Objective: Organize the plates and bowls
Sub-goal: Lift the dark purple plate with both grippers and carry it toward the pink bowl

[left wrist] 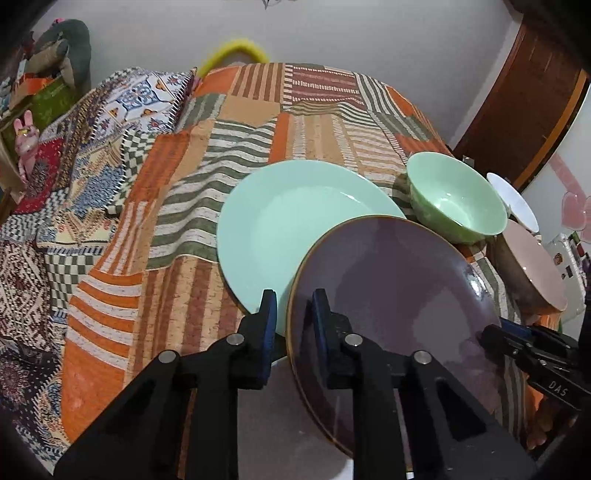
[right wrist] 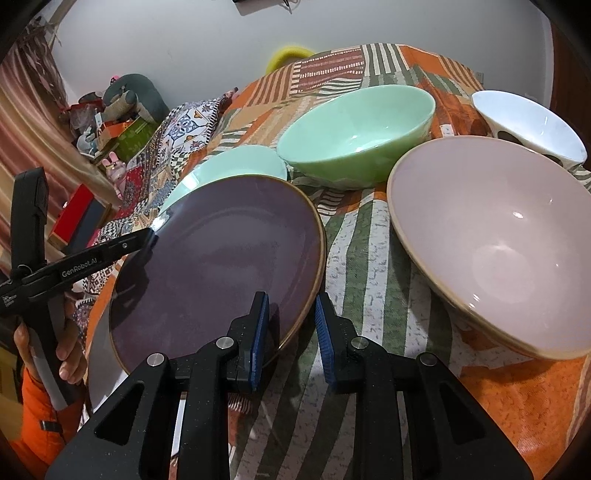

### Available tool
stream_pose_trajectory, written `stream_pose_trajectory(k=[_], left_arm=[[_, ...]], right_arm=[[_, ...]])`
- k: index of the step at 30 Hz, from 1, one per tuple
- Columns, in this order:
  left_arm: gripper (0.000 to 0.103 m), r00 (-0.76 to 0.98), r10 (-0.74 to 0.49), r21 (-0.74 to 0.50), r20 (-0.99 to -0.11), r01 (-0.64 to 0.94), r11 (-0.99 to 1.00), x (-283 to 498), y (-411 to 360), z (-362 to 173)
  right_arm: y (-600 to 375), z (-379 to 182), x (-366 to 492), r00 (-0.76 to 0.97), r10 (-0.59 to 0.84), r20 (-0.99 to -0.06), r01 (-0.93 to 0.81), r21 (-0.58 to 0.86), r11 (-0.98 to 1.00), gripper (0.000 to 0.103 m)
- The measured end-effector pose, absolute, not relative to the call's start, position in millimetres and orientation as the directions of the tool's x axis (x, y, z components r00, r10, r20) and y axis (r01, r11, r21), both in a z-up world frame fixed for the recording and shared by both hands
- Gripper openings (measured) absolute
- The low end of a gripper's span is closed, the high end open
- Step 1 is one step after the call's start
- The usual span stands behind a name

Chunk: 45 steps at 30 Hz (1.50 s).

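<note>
From the left wrist, the purple plate point(left wrist: 395, 288) is seen clamped at its near rim by the left gripper point(left wrist: 293, 325), tilted over the mint plate point(left wrist: 295, 229). From the right wrist, the right gripper point(right wrist: 291, 332) is clamped on the opposite rim. Stacking is judged under way; a level, joint lowering is called for next. Glossy glaze with a brown edge is shown.

Pale wall point(left wrist: 369, 33); brown wooden door point(left wrist: 524, 110); patchwork tablecloth point(left wrist: 184, 229).
</note>
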<state>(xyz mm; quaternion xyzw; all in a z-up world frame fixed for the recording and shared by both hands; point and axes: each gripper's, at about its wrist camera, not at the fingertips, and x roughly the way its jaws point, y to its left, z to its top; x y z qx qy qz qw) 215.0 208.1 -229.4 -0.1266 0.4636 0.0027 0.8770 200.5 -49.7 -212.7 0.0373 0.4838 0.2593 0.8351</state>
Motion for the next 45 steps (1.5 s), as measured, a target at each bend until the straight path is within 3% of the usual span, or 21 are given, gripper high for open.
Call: stream_pose_trajectory(k=[18,28,45], left_arm=[[0.02,0.56,-0.154,-0.258,-0.814,-0.11,0.96,202.5,201.0,-226.7],[0.02,0.627,-0.09,-0.207,-0.774,-0.115,0.972,171.8,189.7,-193.2],[0.02,0.705,-0.094,-0.207,-0.703,-0.076,0.975,108.1,149.0,-136.6]], right_arm=[[-49.2,-206.7,197.1,0.417,0.458,-0.785,-0.392,0.299,0.87,0.024],[-54.1,-187.9,185.2,0.448,0.481,-0.754,-0.412,0.304,0.859,0.024],[-86.2,-144.3,146.3,0.534,0.515,-0.67,-0.423,0.315,0.849,0.024]])
